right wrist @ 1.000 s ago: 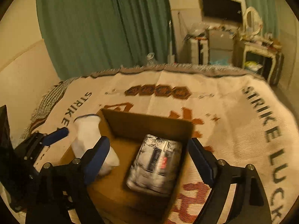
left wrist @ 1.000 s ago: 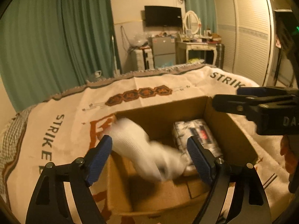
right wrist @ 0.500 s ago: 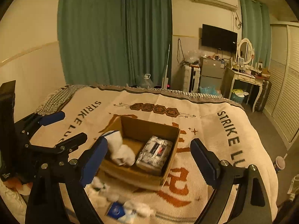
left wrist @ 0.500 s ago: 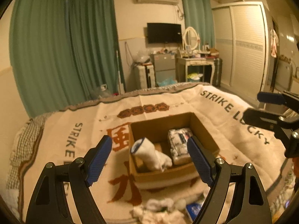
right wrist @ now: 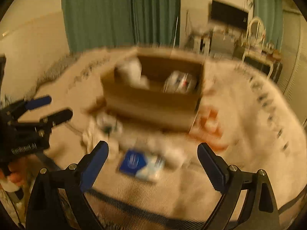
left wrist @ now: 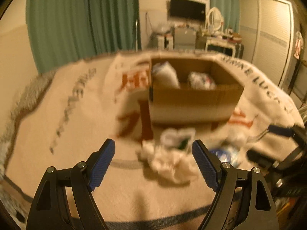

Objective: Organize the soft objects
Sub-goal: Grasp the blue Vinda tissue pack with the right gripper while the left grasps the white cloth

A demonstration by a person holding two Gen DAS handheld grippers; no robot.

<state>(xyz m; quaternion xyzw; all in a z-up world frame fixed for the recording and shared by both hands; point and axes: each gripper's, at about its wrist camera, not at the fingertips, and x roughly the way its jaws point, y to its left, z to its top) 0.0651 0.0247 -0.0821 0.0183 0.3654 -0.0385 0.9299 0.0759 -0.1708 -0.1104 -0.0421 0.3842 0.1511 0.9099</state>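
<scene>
Blanket (left wrist: 67, 153): left gripper (left wrist: 153, 153), right gripper (right wrist: 153, 153) agape, tilted down.

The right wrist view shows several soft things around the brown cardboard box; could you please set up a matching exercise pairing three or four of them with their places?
Things:
1. rolled white towel
2. patterned grey-white packet
3. blue-labelled packet
4. crumpled white cloth pile

Places:
A. on the blanket, between the right gripper fingers
B. inside the cardboard box, left side
C. on the blanket, between the left gripper fingers
D. inside the box, right side

Pairs: 1-B, 2-D, 3-A, 4-C
</scene>
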